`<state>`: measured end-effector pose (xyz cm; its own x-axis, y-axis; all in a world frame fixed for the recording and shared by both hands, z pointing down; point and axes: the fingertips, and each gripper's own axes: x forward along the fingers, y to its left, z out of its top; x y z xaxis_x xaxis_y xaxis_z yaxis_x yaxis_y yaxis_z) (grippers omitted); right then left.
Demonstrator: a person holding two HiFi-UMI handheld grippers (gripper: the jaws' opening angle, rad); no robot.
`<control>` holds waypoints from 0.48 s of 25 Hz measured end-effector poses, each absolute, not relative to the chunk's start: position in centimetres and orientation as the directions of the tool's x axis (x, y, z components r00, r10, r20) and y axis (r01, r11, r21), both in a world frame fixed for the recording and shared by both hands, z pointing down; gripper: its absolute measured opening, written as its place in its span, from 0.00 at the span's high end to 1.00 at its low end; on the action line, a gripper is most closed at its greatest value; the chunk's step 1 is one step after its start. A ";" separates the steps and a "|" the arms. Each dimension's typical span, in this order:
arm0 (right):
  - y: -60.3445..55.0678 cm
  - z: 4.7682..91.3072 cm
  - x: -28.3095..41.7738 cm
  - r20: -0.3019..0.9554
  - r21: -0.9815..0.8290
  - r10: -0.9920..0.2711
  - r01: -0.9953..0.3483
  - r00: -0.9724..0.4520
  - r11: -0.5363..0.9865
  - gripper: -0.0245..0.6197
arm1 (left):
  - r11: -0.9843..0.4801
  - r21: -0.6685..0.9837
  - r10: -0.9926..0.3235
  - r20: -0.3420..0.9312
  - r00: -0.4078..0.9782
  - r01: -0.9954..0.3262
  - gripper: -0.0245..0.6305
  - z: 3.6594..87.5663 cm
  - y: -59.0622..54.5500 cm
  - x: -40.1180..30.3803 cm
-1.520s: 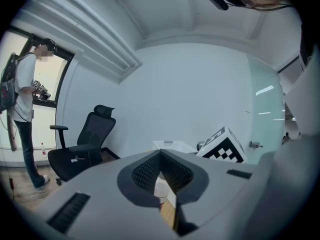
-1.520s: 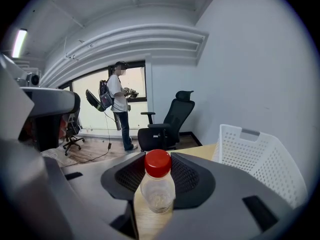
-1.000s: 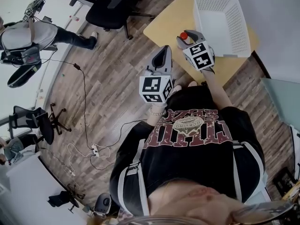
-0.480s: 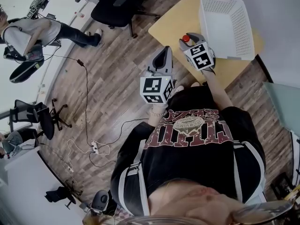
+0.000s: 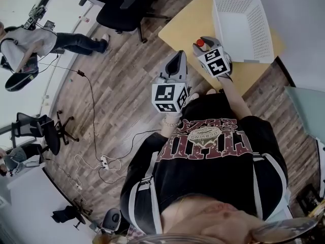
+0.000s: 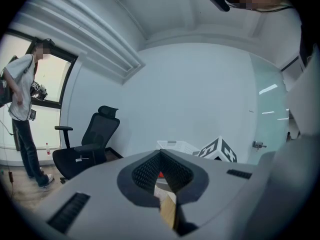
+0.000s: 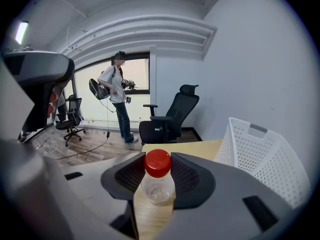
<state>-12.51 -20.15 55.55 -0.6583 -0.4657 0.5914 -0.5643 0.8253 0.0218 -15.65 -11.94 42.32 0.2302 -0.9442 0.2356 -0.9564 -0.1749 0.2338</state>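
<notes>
Your table (image 5: 185, 24) carries a white basket (image 5: 219, 19) at its far side, open top up, close beside your right gripper (image 5: 202, 43). That gripper's jaws press both sides of a clear bottle (image 7: 158, 189) at the table's near edge, held upright, probably to steady it, red cap (image 7: 158, 163) on top. Your left gripper (image 6: 160, 159) hangs off the table, jaws together on nothing. The bottle bears no label, and your shirt's (image 5: 208, 141) print can't be read.

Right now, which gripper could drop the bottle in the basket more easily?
The right gripper. Its fingers hold the bottle, and the basket stands just beside it. The left gripper hangs off the table, fingers together.
</notes>
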 end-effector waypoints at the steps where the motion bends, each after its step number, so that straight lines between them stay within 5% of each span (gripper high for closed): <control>1: -20.1 55.5 -12.6 0.591 0.017 -0.464 -0.565 -0.660 0.825 0.70 | -0.175 0.234 -0.944 0.235 0.231 -0.956 0.89 42.3 -12.0 -15.6; 12: -20.1 55.7 -12.4 0.611 0.059 -0.471 -0.556 -0.637 0.829 0.70 | -0.170 0.234 -0.946 0.233 0.225 -0.957 0.89 42.1 -12.1 -15.7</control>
<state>-12.40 -20.14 55.73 -0.6370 -0.4706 0.6105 -0.5558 0.8292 0.0592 -15.66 -12.06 42.12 0.2253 -0.9460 0.2329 -0.9573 -0.1704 0.2337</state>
